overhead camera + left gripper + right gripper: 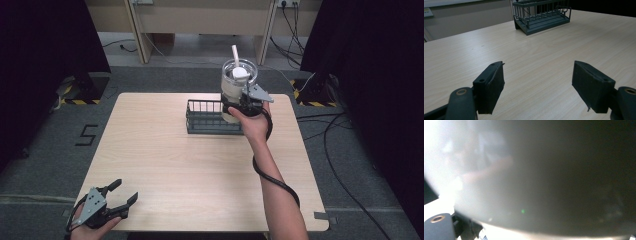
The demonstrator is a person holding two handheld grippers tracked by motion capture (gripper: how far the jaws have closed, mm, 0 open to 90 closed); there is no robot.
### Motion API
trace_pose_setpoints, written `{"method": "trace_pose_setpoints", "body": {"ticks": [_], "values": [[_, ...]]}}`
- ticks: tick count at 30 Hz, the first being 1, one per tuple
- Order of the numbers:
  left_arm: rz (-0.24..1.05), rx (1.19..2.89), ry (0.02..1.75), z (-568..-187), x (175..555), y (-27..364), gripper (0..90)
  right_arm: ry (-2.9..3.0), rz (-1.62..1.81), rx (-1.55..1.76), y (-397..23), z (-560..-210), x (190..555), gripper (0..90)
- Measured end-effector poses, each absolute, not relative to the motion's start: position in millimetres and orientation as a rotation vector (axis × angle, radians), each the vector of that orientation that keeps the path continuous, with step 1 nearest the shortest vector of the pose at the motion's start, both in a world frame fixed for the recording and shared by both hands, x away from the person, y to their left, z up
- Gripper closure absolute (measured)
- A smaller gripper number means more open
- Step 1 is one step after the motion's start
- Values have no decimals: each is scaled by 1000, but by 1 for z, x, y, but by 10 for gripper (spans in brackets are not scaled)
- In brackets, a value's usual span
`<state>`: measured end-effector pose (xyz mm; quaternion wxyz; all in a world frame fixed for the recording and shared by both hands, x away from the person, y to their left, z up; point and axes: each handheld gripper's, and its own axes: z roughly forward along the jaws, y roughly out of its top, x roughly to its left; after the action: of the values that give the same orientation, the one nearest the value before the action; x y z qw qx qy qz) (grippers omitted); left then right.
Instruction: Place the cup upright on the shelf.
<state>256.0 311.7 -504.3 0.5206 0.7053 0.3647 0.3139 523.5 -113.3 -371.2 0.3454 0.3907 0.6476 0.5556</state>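
A clear glass jar (pixel 238 82) with a white scoop or pestle standing in it is held upright above the right end of a dark wire rack (pixel 210 117). My right gripper (pixel 241 102) is shut on the jar's side. In the right gripper view the jar (pixel 536 175) sits blurred right against the lens. My left gripper (pixel 122 196) rests open at the table's near left corner. Its pads (pixel 491 86) have nothing between them, and the wire rack (pixel 541 15) stands far ahead.
The light wooden table (pixel 165 165) lies bare between the two grippers. Dark curtains flank both sides, and cables run across the grey floor at the right. A pale desk frame stands beyond the table's far edge.
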Motion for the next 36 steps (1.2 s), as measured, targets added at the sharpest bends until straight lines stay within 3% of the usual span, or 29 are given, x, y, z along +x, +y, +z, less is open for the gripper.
{"method": "trace_pose_setpoints", "body": {"ticks": [17, 36], "values": [[753, 1691, 877, -505, 257, 313, 253, 1679, 1426, 1056, -99, -382, 566, 103], [751, 1690, 872, -505, 257, 313, 254, 1709, 1396, 1090, -85, -406, 582, 103]]}}
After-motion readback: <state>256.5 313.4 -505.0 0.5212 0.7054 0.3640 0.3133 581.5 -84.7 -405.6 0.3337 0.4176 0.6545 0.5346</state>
